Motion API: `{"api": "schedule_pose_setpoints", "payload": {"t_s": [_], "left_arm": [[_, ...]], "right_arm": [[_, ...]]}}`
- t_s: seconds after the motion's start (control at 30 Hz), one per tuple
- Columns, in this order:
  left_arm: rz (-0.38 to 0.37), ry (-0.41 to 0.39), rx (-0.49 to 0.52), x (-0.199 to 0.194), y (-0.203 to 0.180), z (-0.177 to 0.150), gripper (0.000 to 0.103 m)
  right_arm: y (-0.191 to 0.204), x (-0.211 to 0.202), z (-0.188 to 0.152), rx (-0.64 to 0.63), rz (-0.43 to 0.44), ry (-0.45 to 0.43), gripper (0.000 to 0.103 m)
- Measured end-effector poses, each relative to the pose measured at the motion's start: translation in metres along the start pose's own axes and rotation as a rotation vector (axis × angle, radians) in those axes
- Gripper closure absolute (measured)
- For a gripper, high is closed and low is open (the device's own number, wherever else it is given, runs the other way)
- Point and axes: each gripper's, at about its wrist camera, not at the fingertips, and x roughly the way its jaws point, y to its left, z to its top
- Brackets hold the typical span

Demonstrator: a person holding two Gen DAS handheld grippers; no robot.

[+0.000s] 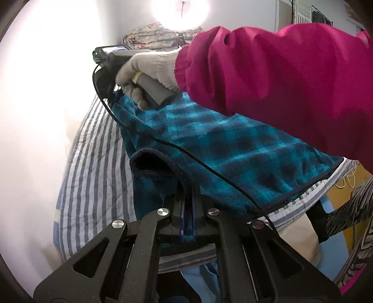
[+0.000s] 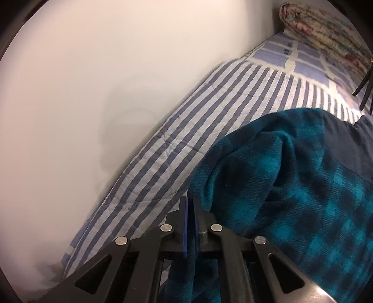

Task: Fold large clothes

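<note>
A teal and black plaid fleece garment [image 1: 233, 144] with a dark bound hem lies spread on the striped bed. My left gripper [image 1: 189, 186] is shut on its near hem, and teal cloth shows between the pads. A gloved hand [image 1: 149, 67] in a pink sleeve [image 1: 279, 70] holds the other tool at the garment's far end, where its fingertips are hidden. In the right wrist view, my right gripper [image 2: 190, 202] is shut on the left edge of the garment [image 2: 291, 198], with fleece caught between its blue pads.
A blue-and-white striped bedsheet [image 2: 209, 105] runs along a white wall [image 2: 93, 93] on the left. A floral quilt roll [image 2: 321, 28] lies at the bed's far end. A black cable [image 1: 209, 167] crosses the garment. A bright lamp [image 1: 180, 11] glares above.
</note>
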Motion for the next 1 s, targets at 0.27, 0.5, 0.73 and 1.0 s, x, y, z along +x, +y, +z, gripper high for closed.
{"api": "schedule_pose_setpoints", "payload": {"t_s": [0.27,0.5,0.73,1.0], "left_arm": [[0.037,0.012,0.035,0.002,-0.002,-0.011,0.101],[0.090,-0.011,0.169,-0.003,-0.027,-0.022,0.101],[0.090,0.015,0.239,-0.005,-0.040,-0.038,0.101],[0.120,0.042,0.233,-0.011,-0.033,-0.045,0.100]], "right_arm": [[-0.065,-0.072,-0.012,0.160,0.063,-0.154,0.102],[-0.144,-0.082,-0.070,0.361,0.122,-0.163,0.102],[-0.152,-0.050,-0.106,0.307,-0.067,0.018,0.094],[-0.142,-0.079,-0.082,0.226,-0.025,-0.051,0.068]]}}
